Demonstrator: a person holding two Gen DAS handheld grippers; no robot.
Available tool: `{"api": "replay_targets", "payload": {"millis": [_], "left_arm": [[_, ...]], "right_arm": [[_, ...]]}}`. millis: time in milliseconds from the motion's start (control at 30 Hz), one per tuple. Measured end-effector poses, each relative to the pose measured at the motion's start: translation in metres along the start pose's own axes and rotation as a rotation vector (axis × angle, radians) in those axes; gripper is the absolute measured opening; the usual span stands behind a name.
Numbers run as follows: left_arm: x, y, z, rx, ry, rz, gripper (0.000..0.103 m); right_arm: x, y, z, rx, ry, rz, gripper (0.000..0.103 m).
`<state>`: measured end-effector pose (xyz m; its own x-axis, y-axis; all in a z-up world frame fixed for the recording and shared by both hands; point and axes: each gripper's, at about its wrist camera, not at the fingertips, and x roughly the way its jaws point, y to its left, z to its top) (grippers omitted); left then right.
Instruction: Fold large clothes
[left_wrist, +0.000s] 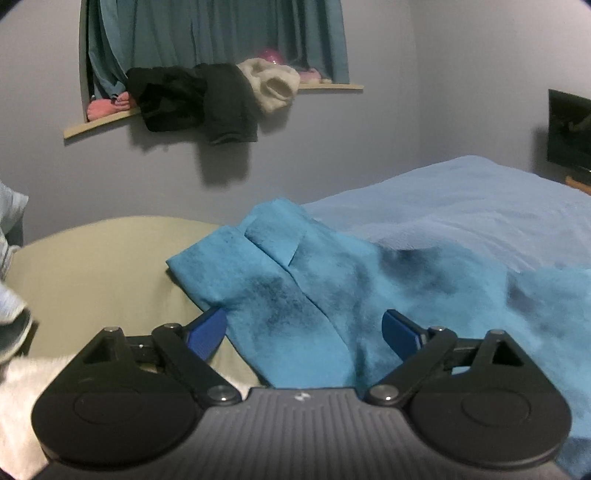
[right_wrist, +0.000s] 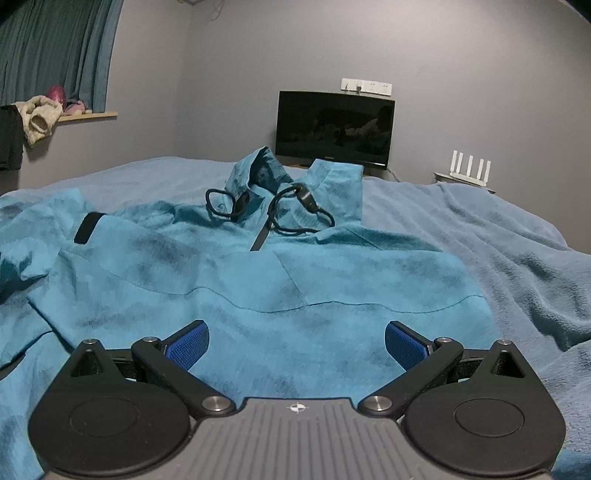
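Note:
A large turquoise hooded jacket (right_wrist: 258, 280) lies spread on the bed, its hood (right_wrist: 258, 166) and black drawcords (right_wrist: 295, 206) at the far end. In the left wrist view a sleeve of the jacket (left_wrist: 288, 288) stretches across the bed's edge toward the camera. My left gripper (left_wrist: 304, 325) stands open with the sleeve cloth lying between and under its blue pads (left_wrist: 207, 336), not pinched. My right gripper (right_wrist: 295, 339) hangs open just above the jacket's lower body, nothing gripped.
A light blue blanket (right_wrist: 498, 258) covers the bed. A beige sheet (left_wrist: 103, 266) shows at the left. A dark monitor (right_wrist: 334, 127) and a white router (right_wrist: 469, 166) stand beyond the bed. Clothes (left_wrist: 199, 99) hang over the window sill below teal curtains (left_wrist: 221, 33).

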<state>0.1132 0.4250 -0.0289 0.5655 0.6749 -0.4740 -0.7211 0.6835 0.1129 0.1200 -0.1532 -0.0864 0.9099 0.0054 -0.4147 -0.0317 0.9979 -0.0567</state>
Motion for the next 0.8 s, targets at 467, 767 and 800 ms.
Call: {"api": "replay_targets", "payload": {"millis": [467, 767, 800], "left_arm": [[-0.009, 0.036, 0.014, -0.228, -0.008, -0.202, 0.000], [-0.112, -0.052, 0.043, -0.041, -0.178, -0.469, 0.000], [-0.126, -0.065, 0.047, -0.024, -0.195, -0.518, 0.000]], "right_arm": [[0.004, 0.007, -0.002, -0.017, 0.010, 0.052, 0.103], [-0.007, 0.002, 0.003, 0.012, -0.026, 0.075, 0.103], [-0.008, 0.001, 0.003, 0.016, -0.028, 0.076, 0.103]]}}
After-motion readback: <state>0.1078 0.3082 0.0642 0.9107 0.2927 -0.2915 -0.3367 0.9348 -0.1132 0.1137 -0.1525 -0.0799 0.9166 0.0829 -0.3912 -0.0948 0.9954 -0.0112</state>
